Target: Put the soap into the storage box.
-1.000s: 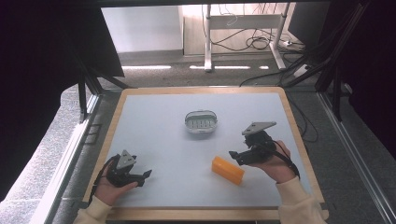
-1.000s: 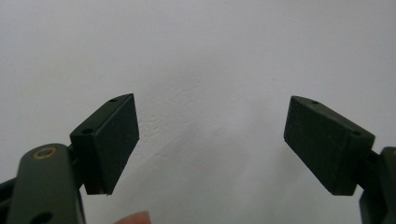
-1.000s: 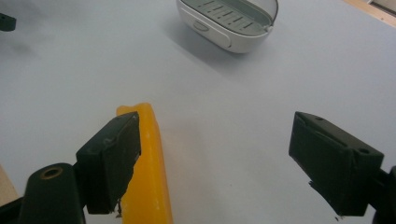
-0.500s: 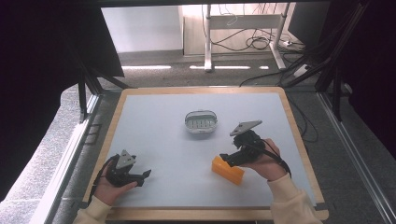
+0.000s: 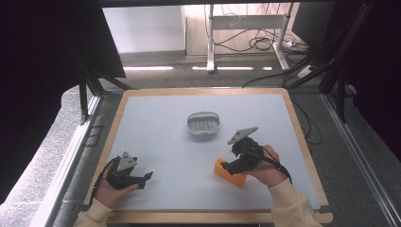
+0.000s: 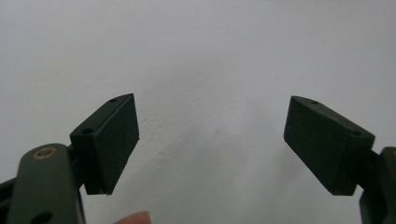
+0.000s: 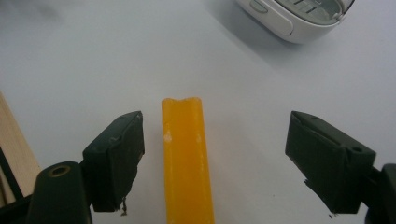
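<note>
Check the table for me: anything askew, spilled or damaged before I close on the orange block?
No spill shows. The orange block sits off-centre between the open right gripper jaws, near one pad, and its far end looks slightly notched. The white dish sits upright.

No readable text, label, brand or number anywhere: not on the orange block (image 7: 187, 158), not on the white oval container (image 5: 204, 123), not on either gripper.

The table (image 5: 156, 123) has a pale grey-blue top framed in light wood. At lower centre-right lies an orange-yellow block (image 5: 230, 173), and at centre a white dish (image 5: 204, 123) with a grey slotted inside. Both grippers, left (image 5: 147, 176) and right (image 5: 227, 167), are black with grey plates.
</note>
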### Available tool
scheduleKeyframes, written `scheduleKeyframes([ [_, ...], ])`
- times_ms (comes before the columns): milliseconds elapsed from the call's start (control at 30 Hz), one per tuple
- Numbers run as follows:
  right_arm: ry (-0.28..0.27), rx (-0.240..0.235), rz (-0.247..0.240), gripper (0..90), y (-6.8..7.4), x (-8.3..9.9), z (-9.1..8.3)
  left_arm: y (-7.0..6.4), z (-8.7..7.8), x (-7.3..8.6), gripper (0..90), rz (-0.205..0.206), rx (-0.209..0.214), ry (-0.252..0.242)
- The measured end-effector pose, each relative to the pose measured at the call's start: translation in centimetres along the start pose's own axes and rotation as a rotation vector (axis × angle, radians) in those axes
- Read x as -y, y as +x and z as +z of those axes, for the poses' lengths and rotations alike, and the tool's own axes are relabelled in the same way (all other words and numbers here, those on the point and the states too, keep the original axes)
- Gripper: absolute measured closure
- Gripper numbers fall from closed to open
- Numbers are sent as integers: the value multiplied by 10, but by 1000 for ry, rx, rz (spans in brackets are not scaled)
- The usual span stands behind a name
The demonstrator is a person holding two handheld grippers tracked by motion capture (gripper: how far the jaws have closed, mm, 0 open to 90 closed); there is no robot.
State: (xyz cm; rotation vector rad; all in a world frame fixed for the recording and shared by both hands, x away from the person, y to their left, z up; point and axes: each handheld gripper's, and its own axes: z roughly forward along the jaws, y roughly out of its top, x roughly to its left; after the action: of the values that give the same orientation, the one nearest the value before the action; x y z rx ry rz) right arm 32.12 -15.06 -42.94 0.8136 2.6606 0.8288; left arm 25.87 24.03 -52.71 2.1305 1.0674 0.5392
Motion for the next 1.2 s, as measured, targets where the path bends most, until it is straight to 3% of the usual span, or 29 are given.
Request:
scheduleKeyframes([
  [233,45,-22,-17,236,4,2,9,0,0,0,179,-1,1,-1],
  [367,95,-37,-30,265,5,4,17,1,0,0,179,0,1,1],
  [400,130,-45,-33,283,6,6,23,1,0,0,179,0,2,2],
  [733,225,-75,-34,366,5,13,42,1,0,1,179,0,1,2],
  [1067,269,-100,-42,607,3,18,48,1,-1,1,179,1,-1,0],
  [1200,268,-101,-43,613,3,17,47,1,-1,1,179,0,-1,0],
])
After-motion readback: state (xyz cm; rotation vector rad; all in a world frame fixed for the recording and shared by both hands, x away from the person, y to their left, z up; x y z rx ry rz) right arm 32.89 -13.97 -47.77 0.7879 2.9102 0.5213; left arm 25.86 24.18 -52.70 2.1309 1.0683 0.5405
